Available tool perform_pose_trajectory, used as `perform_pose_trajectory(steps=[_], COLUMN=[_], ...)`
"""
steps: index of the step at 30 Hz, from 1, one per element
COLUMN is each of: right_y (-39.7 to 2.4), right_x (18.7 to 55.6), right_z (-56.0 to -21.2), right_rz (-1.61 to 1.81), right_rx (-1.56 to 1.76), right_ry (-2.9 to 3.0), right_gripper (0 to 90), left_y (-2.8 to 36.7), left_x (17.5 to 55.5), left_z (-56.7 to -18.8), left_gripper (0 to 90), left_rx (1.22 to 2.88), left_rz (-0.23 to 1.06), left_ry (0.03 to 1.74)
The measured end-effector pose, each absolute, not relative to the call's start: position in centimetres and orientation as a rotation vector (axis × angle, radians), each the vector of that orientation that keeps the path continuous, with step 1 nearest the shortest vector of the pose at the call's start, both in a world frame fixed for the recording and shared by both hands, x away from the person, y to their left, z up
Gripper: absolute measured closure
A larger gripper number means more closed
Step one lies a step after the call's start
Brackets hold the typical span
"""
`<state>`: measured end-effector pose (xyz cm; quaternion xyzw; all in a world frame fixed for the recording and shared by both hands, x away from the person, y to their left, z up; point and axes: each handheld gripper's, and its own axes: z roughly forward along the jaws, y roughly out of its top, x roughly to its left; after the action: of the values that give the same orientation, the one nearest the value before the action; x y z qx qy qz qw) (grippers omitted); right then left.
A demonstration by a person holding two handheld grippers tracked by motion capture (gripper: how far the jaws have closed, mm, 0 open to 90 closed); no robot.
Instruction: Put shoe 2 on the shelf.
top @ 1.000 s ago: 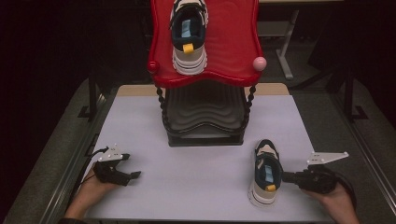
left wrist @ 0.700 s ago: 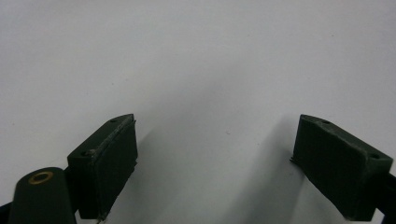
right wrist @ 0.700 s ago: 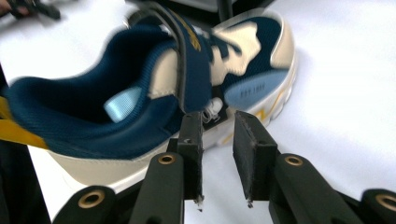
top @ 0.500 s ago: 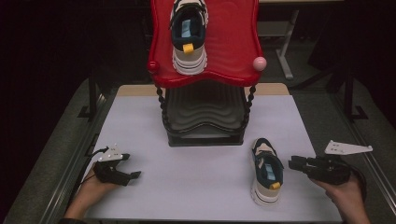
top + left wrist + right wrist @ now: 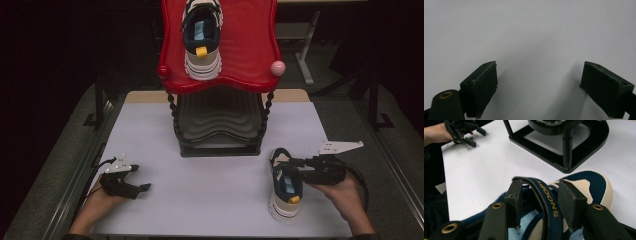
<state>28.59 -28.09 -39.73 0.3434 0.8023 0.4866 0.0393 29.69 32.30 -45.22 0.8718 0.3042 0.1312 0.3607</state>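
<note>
Right gripper view: my right gripper, jaws just opening, straddles the near shoe's strap; left gripper wide. Too loose a bite could drop it.

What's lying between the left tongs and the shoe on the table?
Nothing: in the high view, bare white table runs from the left tongs to the shoe. The rack stands farther back.
</note>
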Motion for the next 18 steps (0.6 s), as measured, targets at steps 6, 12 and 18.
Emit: perform_pose_trajectory(steps=[6, 12, 18], right_y=[-28.08, -27.92, -28.44], right_x=[28.73, 28.76, 28.77], right_z=[-40.24, -40.32, -40.24], right_rz=[1.488, 1.472, 1.499], right_rx=[1.059, 1.055, 1.050], right_ry=[2.467, 2.466, 2.443], right_gripper=[59.6, 63.6, 67.6], left_y=[32.29, 32.29, 32.29], left_x=[29.69, 29.69, 29.69], left_z=[-45.23, -45.23, -45.23], left_gripper=[13.1, 13.0, 13.1], left_rx=[2.246, 2.247, 2.246], left_rz=[0.338, 0.338, 0.337], left_ry=[0.785, 0.785, 0.785])
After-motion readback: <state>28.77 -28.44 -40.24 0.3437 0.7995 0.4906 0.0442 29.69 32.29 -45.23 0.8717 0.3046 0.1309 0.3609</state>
